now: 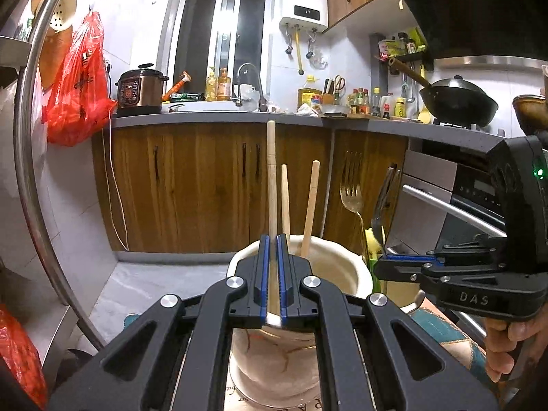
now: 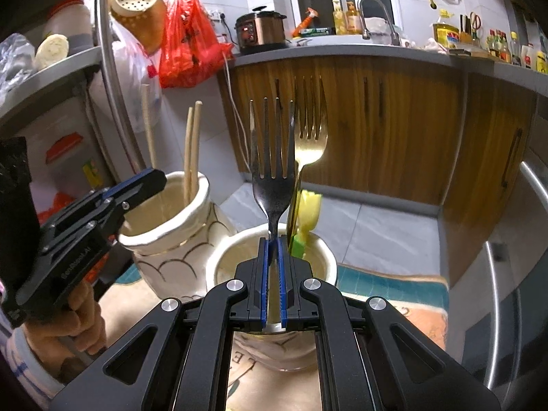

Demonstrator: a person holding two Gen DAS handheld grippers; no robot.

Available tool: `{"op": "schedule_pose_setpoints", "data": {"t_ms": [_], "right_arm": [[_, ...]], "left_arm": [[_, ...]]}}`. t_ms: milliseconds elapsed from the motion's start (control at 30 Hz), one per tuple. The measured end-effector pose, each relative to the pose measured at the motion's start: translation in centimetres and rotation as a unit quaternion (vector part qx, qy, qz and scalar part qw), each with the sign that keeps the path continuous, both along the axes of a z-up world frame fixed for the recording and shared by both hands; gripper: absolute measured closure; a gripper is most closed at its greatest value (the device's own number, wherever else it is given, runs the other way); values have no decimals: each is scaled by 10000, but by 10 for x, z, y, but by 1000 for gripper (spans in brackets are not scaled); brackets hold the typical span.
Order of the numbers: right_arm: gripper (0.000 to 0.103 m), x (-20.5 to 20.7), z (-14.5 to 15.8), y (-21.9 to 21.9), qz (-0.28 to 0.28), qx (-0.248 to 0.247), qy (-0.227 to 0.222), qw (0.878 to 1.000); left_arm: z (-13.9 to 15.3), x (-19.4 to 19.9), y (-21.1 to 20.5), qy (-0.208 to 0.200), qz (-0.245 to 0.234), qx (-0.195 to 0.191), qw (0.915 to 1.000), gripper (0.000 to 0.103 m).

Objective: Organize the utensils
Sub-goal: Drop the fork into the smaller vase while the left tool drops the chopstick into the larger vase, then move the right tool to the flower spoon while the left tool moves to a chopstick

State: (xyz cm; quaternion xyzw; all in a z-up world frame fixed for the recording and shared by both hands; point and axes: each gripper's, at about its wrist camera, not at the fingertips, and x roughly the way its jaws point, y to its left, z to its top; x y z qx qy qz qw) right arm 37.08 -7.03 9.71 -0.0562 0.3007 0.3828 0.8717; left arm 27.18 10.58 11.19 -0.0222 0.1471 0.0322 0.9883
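Wooden chopstick (image 1: 272, 178): upright, clamped between the closed jaws of the left gripper (image 1: 273, 243), above the cream jar (image 1: 346, 267)
Jar contents: two more chopsticks (image 1: 311, 205)
Right gripper in left view (image 1: 394, 263): jaws together on a dark fork (image 1: 383, 198)
Silver fork (image 2: 272, 171): tines up, pinched in the closed right gripper (image 2: 273, 245) over a white cup (image 2: 328, 260)
Cup contents: gold fork (image 2: 310, 137), yellow-green utensil (image 2: 306, 215)
Patterned jar (image 2: 178, 236): just left of the cup, holding chopsticks (image 2: 191, 150)
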Motion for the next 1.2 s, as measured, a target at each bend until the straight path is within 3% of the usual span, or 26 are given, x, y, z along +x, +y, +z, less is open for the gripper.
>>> {"op": "schedule_pose_setpoints", "data": {"t_ms": [267, 400, 633, 867, 1100, 1200], "right_arm": [[96, 2, -1, 1, -24, -30, 27, 10000], [79, -3, 2, -2, 4, 18, -45, 10000], [79, -14, 12, -11, 16, 115, -202, 9997], [79, -29, 23, -31, -9, 252, -381, 9990], [79, -41, 20, -58, -157, 334, -339, 9987], [79, -47, 18, -68, -239, 314, -359, 9986]], "left_arm": [[-1, 0, 1, 21, 7, -5, 10000, 93], [2, -4, 3, -59, 34, -33, 10000, 71], [10, -16, 18, -221, 157, -177, 9995, 45], [11, -38, 35, -225, 34, -514, 9984, 42], [11, -67, 74, -247, 500, -959, 9938, 42], [5, -77, 96, -207, 643, -1389, 9880, 43]]}}
